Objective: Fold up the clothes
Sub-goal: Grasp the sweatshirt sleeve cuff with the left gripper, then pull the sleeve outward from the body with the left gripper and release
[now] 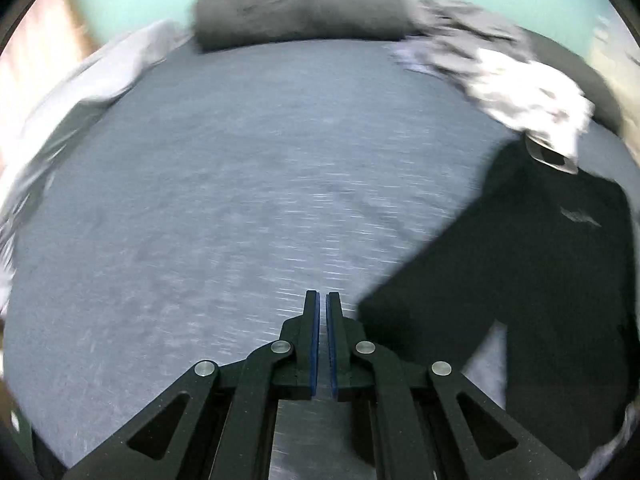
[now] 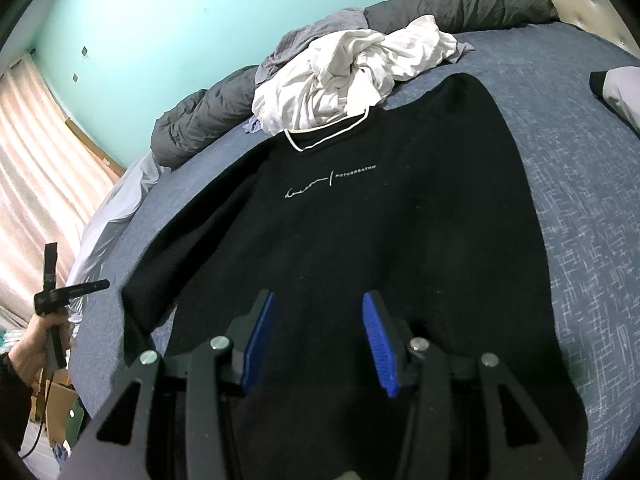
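A black sweatshirt (image 2: 360, 232) with a white-trimmed collar and small white chest lettering lies flat, front up, on the blue bed sheet (image 2: 580, 200). One sleeve reaches out to the left. My right gripper (image 2: 319, 300) hovers over its lower part, open, with nothing between the blue pads. In the blurred left wrist view the sweatshirt (image 1: 540, 280) lies to the right. My left gripper (image 1: 322, 300) is over bare sheet (image 1: 240, 200) just left of that sleeve, shut with nothing in it. A hand (image 2: 34, 344) at the bed's left edge holds that tool.
A crumpled white garment (image 2: 340, 76) lies at the collar, with a grey cloth behind it. A dark grey duvet (image 2: 460, 4) is bunched along the far side. A pale garment with a black cuff (image 2: 624, 92) lies at the right, pale bedding (image 2: 120, 208) and a curtain (image 2: 36, 160) at the left.
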The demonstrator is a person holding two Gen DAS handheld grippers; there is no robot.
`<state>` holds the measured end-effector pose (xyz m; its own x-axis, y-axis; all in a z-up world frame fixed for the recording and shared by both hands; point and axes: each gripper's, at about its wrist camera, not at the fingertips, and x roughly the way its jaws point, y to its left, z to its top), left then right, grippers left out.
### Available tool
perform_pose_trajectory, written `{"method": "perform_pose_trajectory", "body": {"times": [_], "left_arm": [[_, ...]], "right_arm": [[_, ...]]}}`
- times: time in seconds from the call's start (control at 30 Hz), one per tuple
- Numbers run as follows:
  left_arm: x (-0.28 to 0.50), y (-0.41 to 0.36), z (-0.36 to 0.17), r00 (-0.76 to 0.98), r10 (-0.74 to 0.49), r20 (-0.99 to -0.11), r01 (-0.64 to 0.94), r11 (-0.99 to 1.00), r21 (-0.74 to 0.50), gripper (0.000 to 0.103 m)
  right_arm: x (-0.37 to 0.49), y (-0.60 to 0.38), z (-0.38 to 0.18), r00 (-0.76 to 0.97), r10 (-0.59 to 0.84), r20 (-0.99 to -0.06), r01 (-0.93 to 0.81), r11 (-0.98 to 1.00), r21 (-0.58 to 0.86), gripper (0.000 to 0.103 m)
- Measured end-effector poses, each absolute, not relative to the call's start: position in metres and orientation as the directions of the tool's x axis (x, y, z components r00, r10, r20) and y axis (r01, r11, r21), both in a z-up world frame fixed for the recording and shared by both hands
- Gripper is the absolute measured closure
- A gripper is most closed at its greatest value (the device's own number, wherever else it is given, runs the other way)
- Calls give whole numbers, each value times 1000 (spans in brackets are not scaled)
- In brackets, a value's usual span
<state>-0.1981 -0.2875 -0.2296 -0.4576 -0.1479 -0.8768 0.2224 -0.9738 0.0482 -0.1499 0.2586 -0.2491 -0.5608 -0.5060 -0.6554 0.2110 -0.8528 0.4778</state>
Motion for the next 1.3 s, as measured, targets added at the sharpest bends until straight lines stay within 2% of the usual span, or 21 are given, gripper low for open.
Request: {"method": "perform_pose_trajectory", "body": {"times": [0.1, 0.17, 0.23, 0.3, 0.37, 0.5, 0.87, 1.03, 1.07, 1.1, 1.2, 1.23, 1.3], "left_arm": [[-191, -294, -231, -477, -117, -871, 261, -965, -13, 90], [-185, -283, -231, -483, -87, -871, 216, -976, -23, 86], [-176, -268, -236, -469, -65, -881, 165, -986, -15, 70], [-168, -257, -242, -457, -44, -888, 147, -989, -27, 45], [-160, -246, -249, -444, -20, -896, 136, -990, -46, 38], [-146, -210, -268, -394, 31, -918, 61, -996, -60, 37], [-113, -141, -307, -301, -15, -953, -148, -987, 63, 37], [-105, -132, -313, -289, -13, -957, -207, -975, 75, 41], [-103, -131, -314, -290, -11, -957, -217, -973, 77, 48], [-101, -130, -314, -292, -16, -956, -226, -970, 85, 62], [-100, -136, -312, -301, 0, -954, -230, -970, 73, 89], [-99, -139, -307, -315, 10, -949, -219, -974, 63, 95], [-97, -147, -291, -363, 14, -932, -196, -979, 62, 95]], "right_arm": [[-151, 256, -251, -554, -510, -658, 215, -852, 478, 57], [-151, 255, -250, -555, -510, -658, 220, -852, 475, 57], [-151, 255, -250, -557, -509, -657, 219, -852, 475, 57], [-151, 255, -250, -557, -510, -655, 218, -851, 477, 57], [-149, 255, -249, -558, -512, -653, 219, -850, 479, 57], [-147, 254, -246, -561, -517, -647, 225, -847, 482, 57], [-146, 259, -244, -563, -525, -638, 218, -839, 498, 57], [-147, 261, -242, -567, -525, -635, 213, -838, 502, 57], [-147, 261, -242, -568, -524, -634, 213, -838, 502, 57], [-147, 261, -242, -568, -524, -634, 212, -838, 502, 57], [-147, 261, -242, -568, -522, -636, 210, -839, 502, 57], [-147, 261, -242, -568, -521, -637, 209, -840, 501, 57], [-146, 261, -242, -568, -520, -638, 207, -840, 501, 57]]}}
